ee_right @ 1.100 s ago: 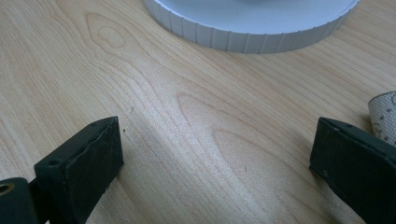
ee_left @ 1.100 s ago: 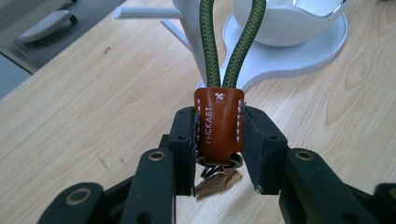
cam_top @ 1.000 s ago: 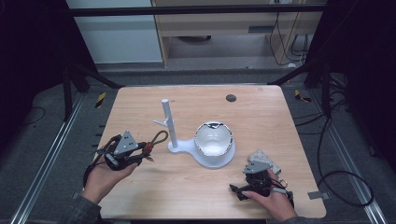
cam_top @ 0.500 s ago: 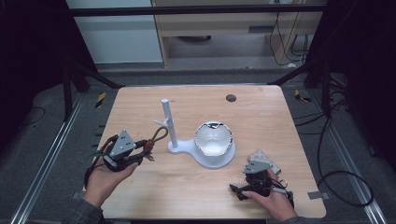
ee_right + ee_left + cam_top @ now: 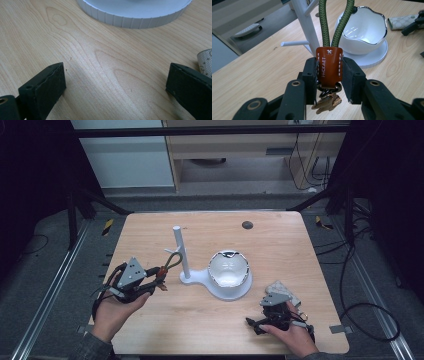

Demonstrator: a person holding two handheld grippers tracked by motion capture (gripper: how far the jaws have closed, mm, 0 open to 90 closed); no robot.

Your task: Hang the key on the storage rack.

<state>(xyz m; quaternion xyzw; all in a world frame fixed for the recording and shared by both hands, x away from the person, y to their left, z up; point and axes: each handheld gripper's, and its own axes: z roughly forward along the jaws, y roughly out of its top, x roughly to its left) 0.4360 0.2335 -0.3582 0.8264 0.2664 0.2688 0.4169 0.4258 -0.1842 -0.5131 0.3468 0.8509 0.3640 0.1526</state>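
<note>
Brown leather, stitched in white, sits clamped between the two black jaws of the left gripper [image 5: 329, 82]. This leather tab [image 5: 329, 66] belongs to a keychain, with metal keys [image 5: 326, 101] hanging below it. Out of the tab a green cord loop [image 5: 334, 22] rises straight ahead of the jaws, its long axis pointing away from the gripper. Just beyond the loop stands a white stand [image 5: 305, 27] with a short peg [image 5: 294, 43] sticking out sideways, below and to the left of the cord. In the high view the cord loop [image 5: 172, 259] reaches toward the stand's post [image 5: 181, 252] from the left and seems to meet a peg there; whether it is hooked on, I cannot tell. The left gripper [image 5: 159, 274] is the nearer one, so the hanging likely falls to it. Past the post, a white bowl [image 5: 228, 269] sits on the stand's round base. The right gripper [image 5: 252, 324] rests on the wooden table [image 5: 280, 245], jaws wide apart and holding nothing, beside a patterned wallet [image 5: 285, 290].
</note>
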